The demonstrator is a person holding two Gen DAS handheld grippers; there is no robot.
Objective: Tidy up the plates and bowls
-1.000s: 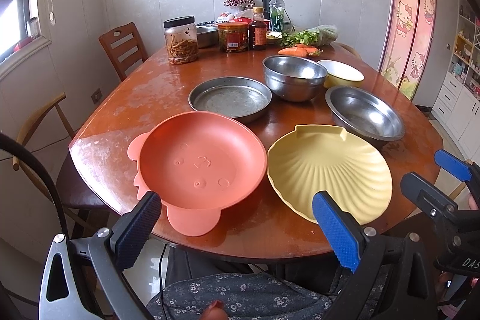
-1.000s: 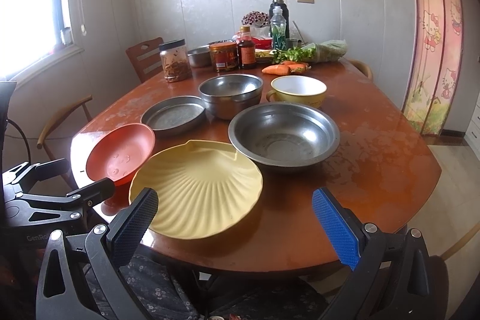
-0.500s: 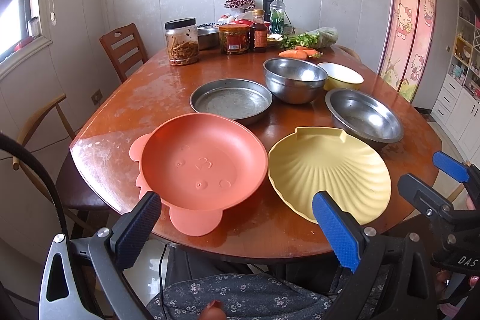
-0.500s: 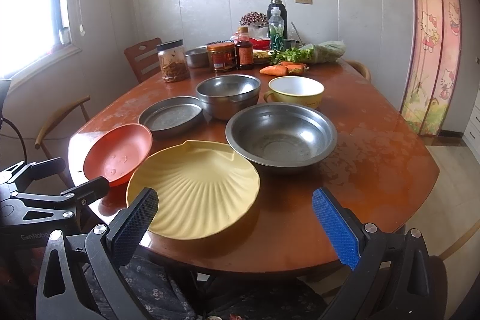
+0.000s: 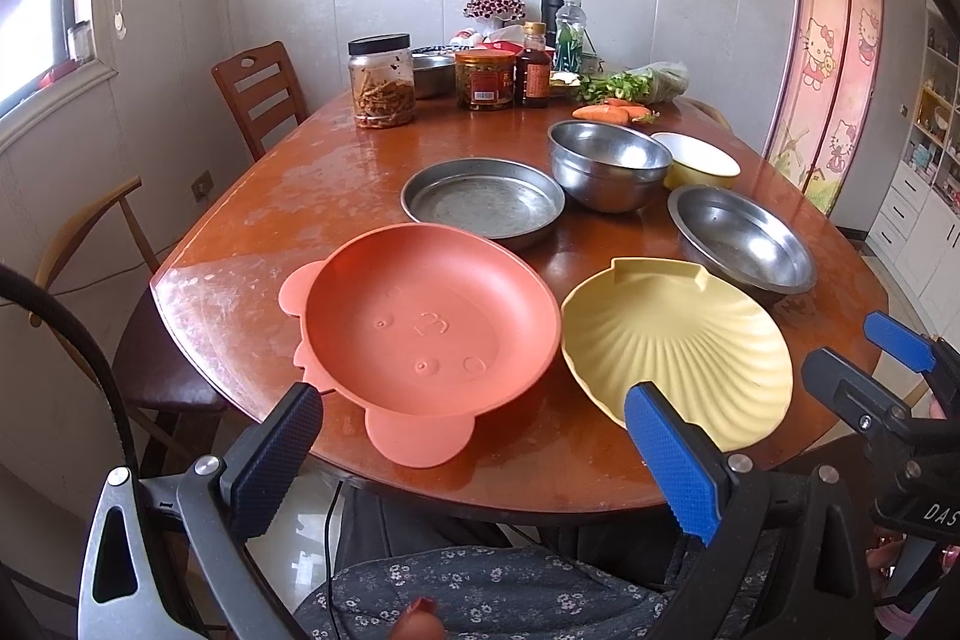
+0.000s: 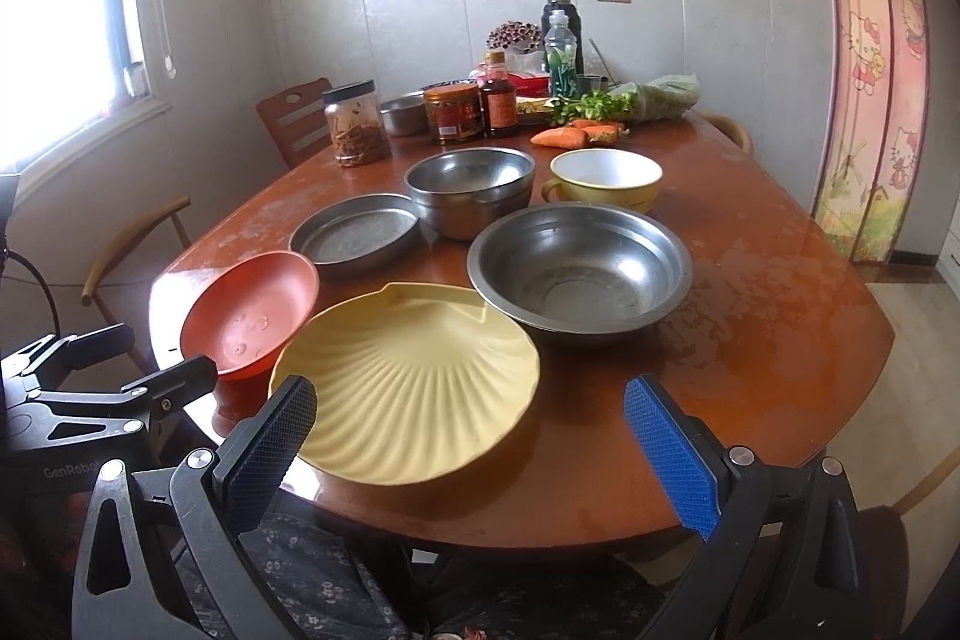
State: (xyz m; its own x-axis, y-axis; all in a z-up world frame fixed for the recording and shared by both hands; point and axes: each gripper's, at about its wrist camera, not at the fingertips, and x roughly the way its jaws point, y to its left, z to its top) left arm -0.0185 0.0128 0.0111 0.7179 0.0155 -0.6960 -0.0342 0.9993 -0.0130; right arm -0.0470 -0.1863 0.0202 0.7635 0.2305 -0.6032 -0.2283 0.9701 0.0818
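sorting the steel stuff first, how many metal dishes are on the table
4 in view. A flat pan left of center, a deep bowl beside it, a wide basin nearer the yellow shell plate, and a small bowl behind the jars; more may be hidden there.

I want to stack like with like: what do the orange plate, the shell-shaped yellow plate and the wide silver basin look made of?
Orange plate: likely matte plastic or silicone, with moulded marks. Shell-shaped yellow plate: probably plastic or melamine, ribbed, soft sheen. Wide basin: metal, apparently stainless steel, reflective and scuffed.
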